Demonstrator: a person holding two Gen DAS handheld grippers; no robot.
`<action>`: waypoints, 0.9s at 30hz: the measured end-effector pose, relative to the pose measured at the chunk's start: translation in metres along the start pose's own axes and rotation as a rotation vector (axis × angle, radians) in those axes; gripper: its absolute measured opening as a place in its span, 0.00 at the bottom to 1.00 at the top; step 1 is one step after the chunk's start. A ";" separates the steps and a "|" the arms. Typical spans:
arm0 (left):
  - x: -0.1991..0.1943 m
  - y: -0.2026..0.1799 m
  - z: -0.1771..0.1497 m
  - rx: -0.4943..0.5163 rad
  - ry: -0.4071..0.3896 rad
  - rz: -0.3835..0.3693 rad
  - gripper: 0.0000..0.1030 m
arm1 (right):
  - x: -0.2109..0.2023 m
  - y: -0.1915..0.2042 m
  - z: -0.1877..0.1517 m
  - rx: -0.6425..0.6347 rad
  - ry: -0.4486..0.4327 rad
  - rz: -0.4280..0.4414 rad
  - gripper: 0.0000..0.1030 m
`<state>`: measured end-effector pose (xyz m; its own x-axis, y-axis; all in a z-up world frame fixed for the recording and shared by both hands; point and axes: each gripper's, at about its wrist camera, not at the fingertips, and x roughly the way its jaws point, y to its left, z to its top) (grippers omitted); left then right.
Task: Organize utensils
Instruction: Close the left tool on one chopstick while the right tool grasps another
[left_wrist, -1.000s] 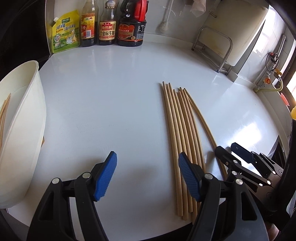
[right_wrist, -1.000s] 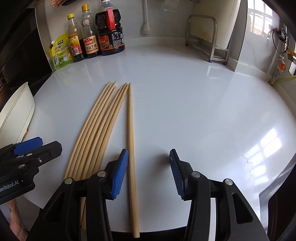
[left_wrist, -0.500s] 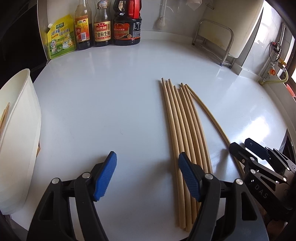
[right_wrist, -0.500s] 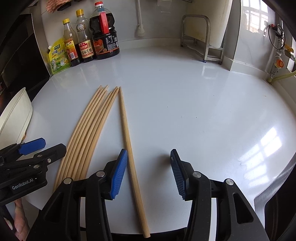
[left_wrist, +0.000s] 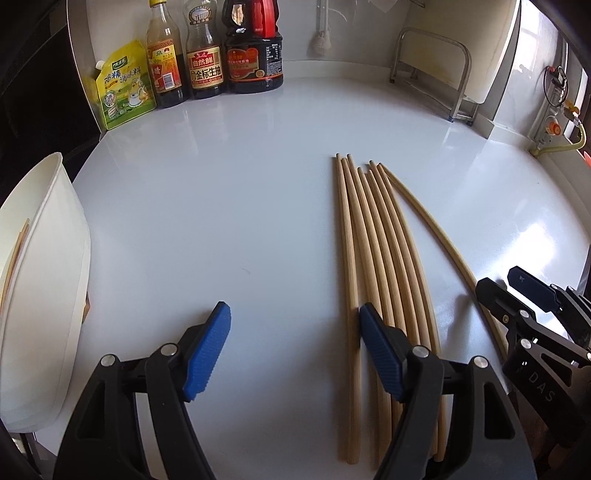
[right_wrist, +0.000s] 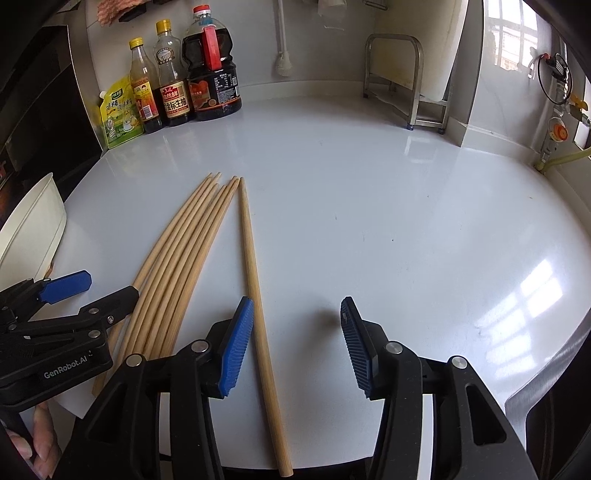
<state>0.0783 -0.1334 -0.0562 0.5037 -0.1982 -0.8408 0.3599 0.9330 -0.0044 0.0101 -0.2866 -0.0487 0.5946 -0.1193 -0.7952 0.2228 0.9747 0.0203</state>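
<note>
A: Nearest first. State of the grippers?

B: Left gripper: jaws apart, nothing between the blue pads; its right pad sits over the near part of the chopstick bundle, whether touching cannot be told. Right gripper: jaws apart, not clamped. The single chopstick runs just inside its left pad; contact there cannot be confirmed. At the lower left edge of the right wrist view a person's fingers grip the left tool's handle.

A: Where do the utensils lie?

B: On the white countertop. Six wooden chopsticks lie side by side, tips pointing away. The seventh lies apart on the right, angled slightly off from the others.

A: Containers?

B: One white tub at the left edge of the counter, well apart from the bundle. From the left wrist view, a wooden stick or two leans inside it; the count cannot be fixed. A brown scrap shows at its base, unidentifiable.

A: Farther back?

B: Against the rear wall, left: a green-yellow spout pouch, then a yellow-capped bottle of dark liquid about half full, a clear bottle with dark liquid low down, and a dark sauce jug with red handle, nearly full. All are upright, touching or just beside one another. To the right rear stands a metal rack.
</note>
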 end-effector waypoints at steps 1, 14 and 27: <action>0.000 0.000 0.001 0.000 0.000 0.001 0.68 | 0.000 0.000 0.001 -0.002 0.001 -0.002 0.46; 0.007 -0.001 0.011 0.000 -0.003 0.008 0.64 | 0.009 0.008 0.006 -0.063 0.014 -0.012 0.46; 0.001 -0.018 0.009 0.061 0.001 -0.045 0.07 | 0.011 0.024 0.009 -0.127 0.012 0.018 0.12</action>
<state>0.0792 -0.1528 -0.0518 0.4853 -0.2397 -0.8409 0.4292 0.9032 -0.0097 0.0285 -0.2663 -0.0516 0.5880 -0.0998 -0.8027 0.1120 0.9928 -0.0414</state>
